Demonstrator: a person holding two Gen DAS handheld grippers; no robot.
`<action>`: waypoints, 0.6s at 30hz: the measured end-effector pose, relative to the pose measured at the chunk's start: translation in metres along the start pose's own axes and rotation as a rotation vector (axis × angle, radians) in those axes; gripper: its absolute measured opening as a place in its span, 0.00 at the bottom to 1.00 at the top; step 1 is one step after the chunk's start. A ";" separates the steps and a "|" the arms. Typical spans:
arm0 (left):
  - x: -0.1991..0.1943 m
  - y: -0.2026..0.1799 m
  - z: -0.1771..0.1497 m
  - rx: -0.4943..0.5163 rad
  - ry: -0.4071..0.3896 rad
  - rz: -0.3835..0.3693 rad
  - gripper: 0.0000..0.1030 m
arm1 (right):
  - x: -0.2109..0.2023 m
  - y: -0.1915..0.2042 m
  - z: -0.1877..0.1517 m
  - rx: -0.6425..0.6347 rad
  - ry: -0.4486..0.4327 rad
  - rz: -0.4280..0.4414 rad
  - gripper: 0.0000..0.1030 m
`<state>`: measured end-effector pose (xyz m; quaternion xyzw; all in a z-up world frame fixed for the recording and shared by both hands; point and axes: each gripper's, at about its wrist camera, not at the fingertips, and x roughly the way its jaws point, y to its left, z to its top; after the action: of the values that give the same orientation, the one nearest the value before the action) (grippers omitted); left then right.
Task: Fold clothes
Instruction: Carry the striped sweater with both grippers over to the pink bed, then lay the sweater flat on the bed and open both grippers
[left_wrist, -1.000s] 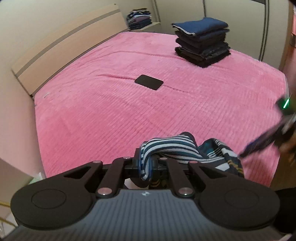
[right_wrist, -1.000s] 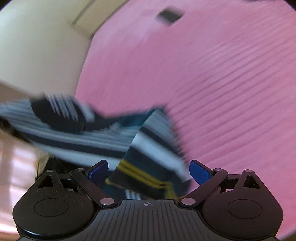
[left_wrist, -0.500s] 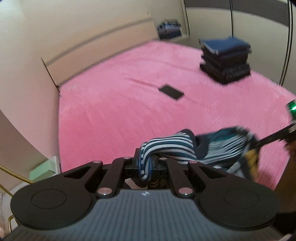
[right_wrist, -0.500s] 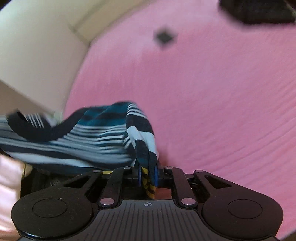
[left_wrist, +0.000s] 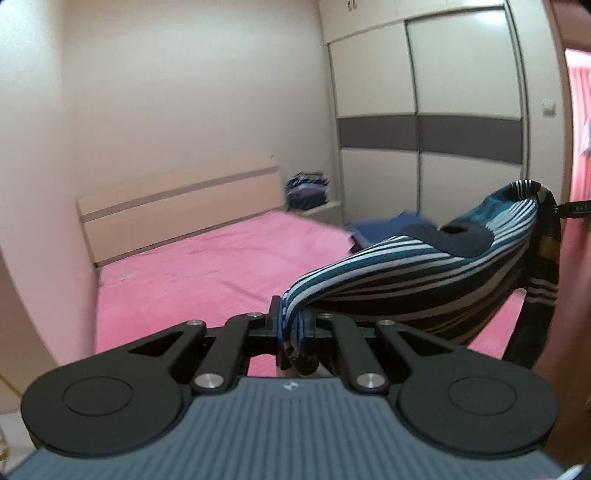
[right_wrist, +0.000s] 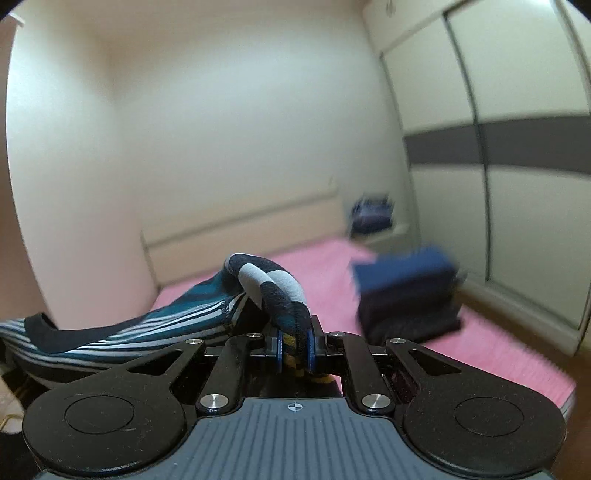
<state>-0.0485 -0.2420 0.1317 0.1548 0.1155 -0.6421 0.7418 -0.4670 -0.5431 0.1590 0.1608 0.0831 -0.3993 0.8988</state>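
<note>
The striped shirt (left_wrist: 413, 280) hung in the air in front of the bed (left_wrist: 207, 273), stretched between the two tools with its dark collar sagging in the middle of the span. The left gripper (left_wrist: 291, 328) was pressed together on one bunched corner of it; the right gripper (right_wrist: 294, 349) pinched the opposite corner, where a yellow-banded hem showed between the blue pads. In the left wrist view the far end of the shirt rose to the right tool at the frame edge, with the rest of the cloth dropping below it.

A second earlier the right tool had been spread around loose cloth, low over the bed; half a second ago it had closed. Since then both tools had lifted and levelled, so that the wall and the wardrobe (left_wrist: 424, 129) beyond the bed filled the views. That likely meant the shirt was being raised and pulled taut to shake it open before laying it flat, so folding proper had not yet begun.

On the bed, toward the wardrobe side, stood a stack of folded dark clothes (right_wrist: 406, 291), blurred. Past the bed's headboard (left_wrist: 177, 206), another pile of clothes (left_wrist: 306, 188) sat on a shelf.
</note>
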 end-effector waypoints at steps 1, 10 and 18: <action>0.005 -0.003 0.007 -0.011 -0.005 -0.017 0.06 | -0.001 -0.002 0.008 -0.010 -0.016 -0.010 0.10; 0.186 -0.023 0.047 -0.030 0.100 -0.009 0.06 | 0.149 -0.074 0.048 -0.068 0.016 -0.014 0.10; 0.444 0.013 -0.013 -0.146 0.419 0.247 0.23 | 0.456 -0.101 -0.032 -0.228 0.294 0.053 0.78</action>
<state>0.0307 -0.6424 -0.0433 0.2433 0.2931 -0.4905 0.7838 -0.2380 -0.9104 -0.0199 0.1167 0.2539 -0.3355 0.8996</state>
